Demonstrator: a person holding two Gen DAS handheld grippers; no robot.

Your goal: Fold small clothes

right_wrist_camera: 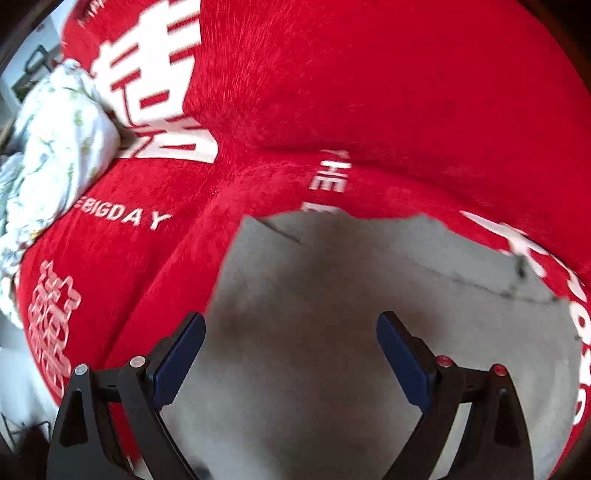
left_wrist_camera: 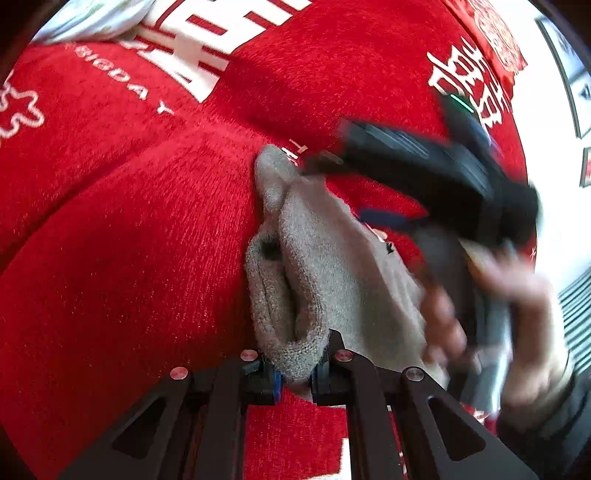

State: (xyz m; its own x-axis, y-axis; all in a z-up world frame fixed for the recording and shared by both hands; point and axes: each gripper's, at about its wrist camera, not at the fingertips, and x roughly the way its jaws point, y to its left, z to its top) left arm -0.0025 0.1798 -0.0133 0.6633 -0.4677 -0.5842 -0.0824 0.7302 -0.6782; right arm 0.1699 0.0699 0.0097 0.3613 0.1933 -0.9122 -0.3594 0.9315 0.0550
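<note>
A small grey knit garment (left_wrist_camera: 325, 266) lies bunched on the red blanket (left_wrist_camera: 129, 240). My left gripper (left_wrist_camera: 295, 373) is shut on its near edge, with cloth pinched between the blue pads. My right gripper (left_wrist_camera: 406, 162) shows blurred in the left wrist view, just above the garment's far end, held by a hand (left_wrist_camera: 517, 314). In the right wrist view the right gripper (right_wrist_camera: 291, 332) is open and empty, its fingers spread over the grey cloth (right_wrist_camera: 332, 295), which fills the lower view.
The red blanket (right_wrist_camera: 332, 92) with white lettering covers the bed. A white floral quilt (right_wrist_camera: 51, 147) lies bunched at its far left edge, also visible in the left wrist view (left_wrist_camera: 92, 18). A wall with framed pictures (left_wrist_camera: 569, 74) is at right.
</note>
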